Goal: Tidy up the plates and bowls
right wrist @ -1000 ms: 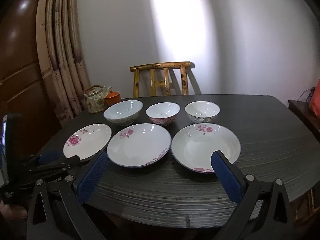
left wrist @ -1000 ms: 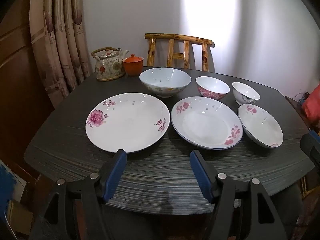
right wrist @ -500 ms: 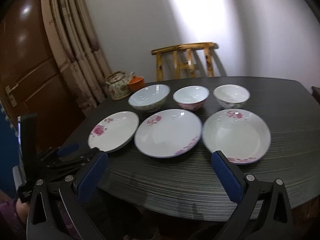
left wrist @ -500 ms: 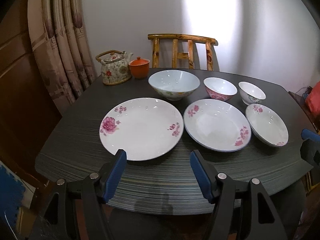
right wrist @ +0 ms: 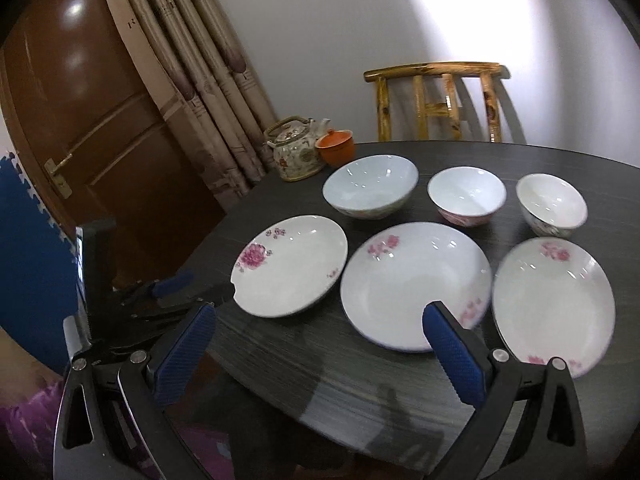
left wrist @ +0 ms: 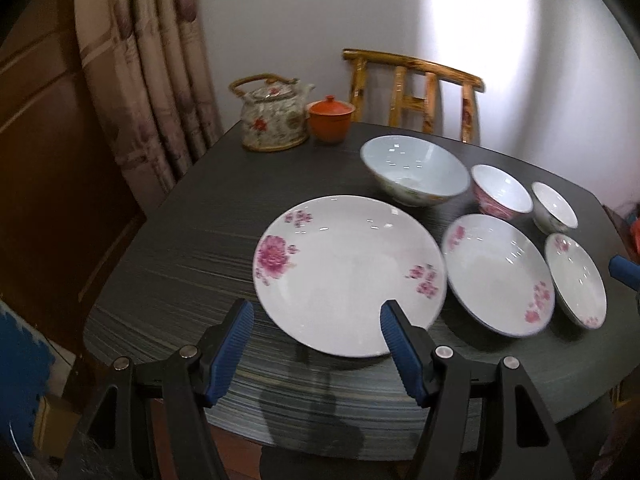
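Observation:
Three white floral plates lie in a front row on the dark table [left wrist: 180, 264]: a large plate [left wrist: 348, 276] on the left, a medium plate [left wrist: 500, 272], and a small plate [left wrist: 576, 280]. Behind them stand a large pale-blue bowl [left wrist: 414, 174], a pink-patterned bowl [left wrist: 500, 196] and a small white bowl [left wrist: 554, 208]. My left gripper [left wrist: 316, 312] is open at the large plate's near rim. My right gripper [right wrist: 320, 316] is open and empty, in front of the medium plate [right wrist: 416, 284], and the large plate [right wrist: 290, 266] is to its left.
A floral teapot [left wrist: 274, 118] and an orange lidded cup [left wrist: 330, 120] stand at the table's back left. A wooden chair [left wrist: 416, 96] is behind the table. Curtains [left wrist: 148, 68] and a brown door [right wrist: 80, 92] are to the left.
Both grippers have moved forward and left toward the table. The left one now reaches the large plate's near rim. The dishes have not moved.

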